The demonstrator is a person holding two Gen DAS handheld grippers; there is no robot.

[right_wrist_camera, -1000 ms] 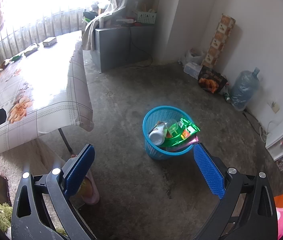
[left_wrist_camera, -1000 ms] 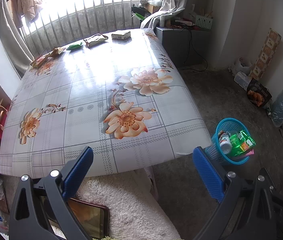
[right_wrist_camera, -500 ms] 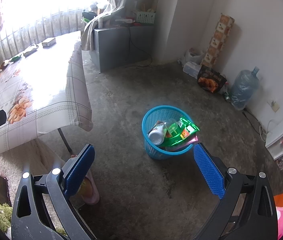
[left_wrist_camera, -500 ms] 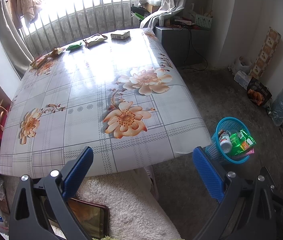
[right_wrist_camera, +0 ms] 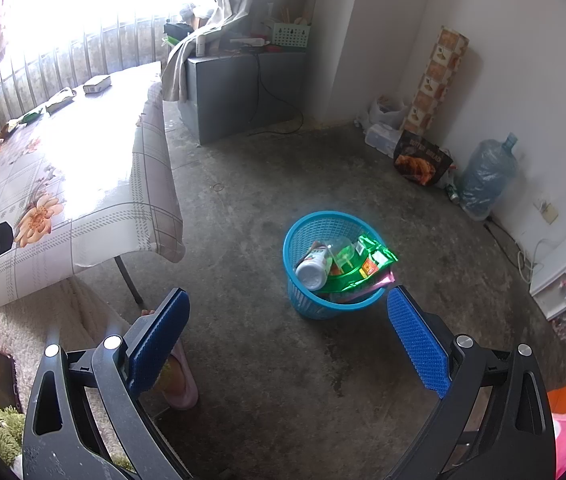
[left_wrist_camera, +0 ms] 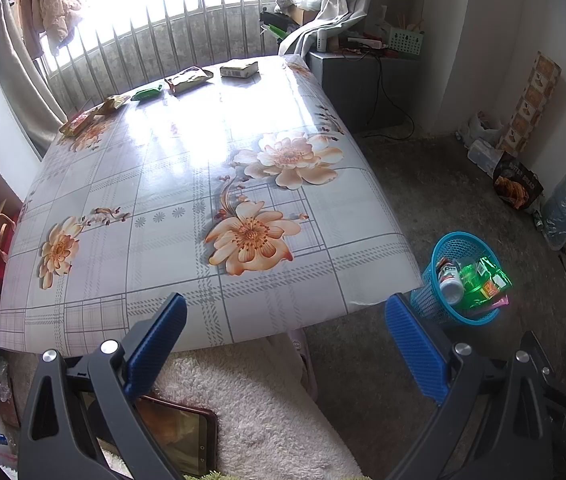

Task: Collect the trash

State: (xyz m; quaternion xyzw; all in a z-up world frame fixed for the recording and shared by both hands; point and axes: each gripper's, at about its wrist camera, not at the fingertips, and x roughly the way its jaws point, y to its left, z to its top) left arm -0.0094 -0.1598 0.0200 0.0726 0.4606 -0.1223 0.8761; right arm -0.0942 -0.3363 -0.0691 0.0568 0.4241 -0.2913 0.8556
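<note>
Half the phone [left_wrist_camera: 179, 436] hides behind the left hand-held gripper [left_wrist_camera: 283, 344] — screen blurred.

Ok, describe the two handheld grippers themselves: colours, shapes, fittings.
The left gripper and the right gripper look identical: black plastic arms with triangular cut-outs, silver round bolt heads at the joints, and long flat fingers faced with blue dimpled pads. No cables, markings or sleeves show.

Blue mesh basket [right_wrist_camera: 333, 236] upright on floor, holding wrappers [right_wrist_camera: 367, 262], bottle [right_wrist_camera: 315, 266].
</note>
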